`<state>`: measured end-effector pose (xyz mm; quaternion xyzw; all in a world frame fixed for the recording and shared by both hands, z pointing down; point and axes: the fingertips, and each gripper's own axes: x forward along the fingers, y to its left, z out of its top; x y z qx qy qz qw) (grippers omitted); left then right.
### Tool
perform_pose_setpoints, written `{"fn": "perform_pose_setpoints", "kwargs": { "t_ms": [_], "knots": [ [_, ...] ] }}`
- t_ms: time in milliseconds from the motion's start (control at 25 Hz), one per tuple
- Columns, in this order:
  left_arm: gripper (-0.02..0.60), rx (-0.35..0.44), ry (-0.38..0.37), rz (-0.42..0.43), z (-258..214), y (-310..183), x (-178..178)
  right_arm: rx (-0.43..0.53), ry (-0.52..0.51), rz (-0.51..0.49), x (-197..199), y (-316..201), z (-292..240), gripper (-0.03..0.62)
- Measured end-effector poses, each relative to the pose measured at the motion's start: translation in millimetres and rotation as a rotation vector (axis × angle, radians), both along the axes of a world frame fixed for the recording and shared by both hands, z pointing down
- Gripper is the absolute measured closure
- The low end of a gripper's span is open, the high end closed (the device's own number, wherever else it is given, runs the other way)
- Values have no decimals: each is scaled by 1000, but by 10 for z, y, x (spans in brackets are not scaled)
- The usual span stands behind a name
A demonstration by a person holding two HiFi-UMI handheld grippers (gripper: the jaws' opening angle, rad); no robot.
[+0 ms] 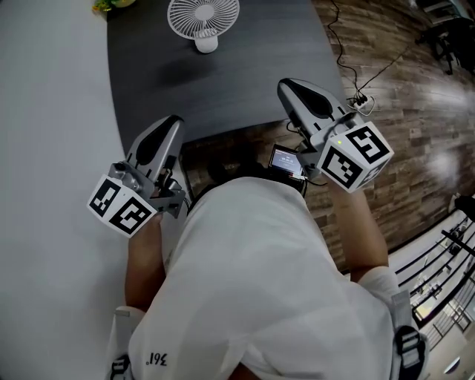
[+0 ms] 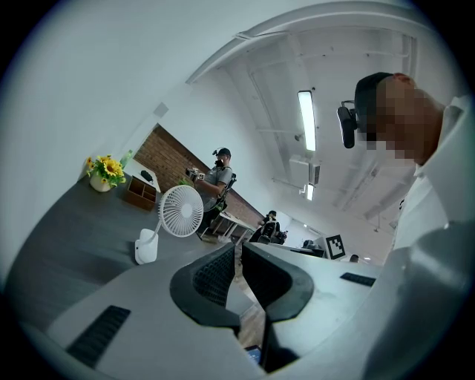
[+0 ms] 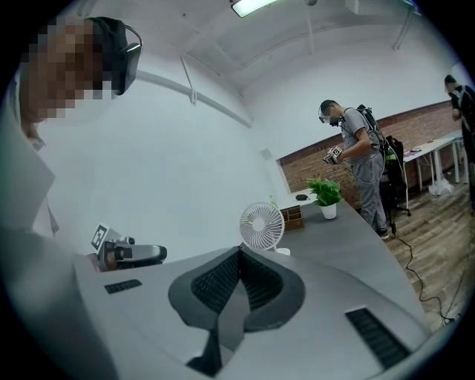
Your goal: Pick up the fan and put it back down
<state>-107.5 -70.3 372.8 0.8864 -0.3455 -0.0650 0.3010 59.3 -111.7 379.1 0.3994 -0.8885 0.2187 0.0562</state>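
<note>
Head view looks down on a white shirt and two grey claws held out over the near edge of a dark, smooth table (image 1: 245,82); the fan (image 1: 202,18) stands at the top of the frame, well apart from both claws, and the top of its round head is cut off by the frame edge. The fan is white plastic; its head is a round cage of thin bars, and it sits on a small stubby foot.

The left claw (image 1: 172,122) is at the left of the frame; in the left gripper view its two dark, ribbed pads (image 2: 215,274) sit almost together with a thin slit between the tips, and nothing is in the slit. The right claw (image 1: 286,85) is at the right; in the right gripper view its ribbed pads are pressed tight together at the tip, pinching nothing. Each claw has a cube (image 1: 121,205) with black and white squares at its back end.

Brown wood floor (image 1: 415,111) shows at the right, with thin black wires (image 1: 356,74) lying on it. A small lit screen (image 1: 286,159) peeks out by the shirt; what it says is too small to read.

Far down the table the left gripper view shows yellow flowers (image 2: 106,169) in a pale pot and a brown wooden box (image 2: 139,193) beside them; the right gripper view shows a green plant (image 3: 325,193) in a white pot, and a person in grey (image 3: 356,148) stands past the table by a red brick wall.
</note>
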Motion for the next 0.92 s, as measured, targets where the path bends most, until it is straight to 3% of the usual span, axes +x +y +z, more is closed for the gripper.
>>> {"fn": "perform_pose_setpoints", "kwargs": {
  "t_ms": [920],
  "knots": [
    [538, -30, 18, 23, 120, 79, 22, 16, 23, 42, 98, 84, 6, 583]
  ]
}}
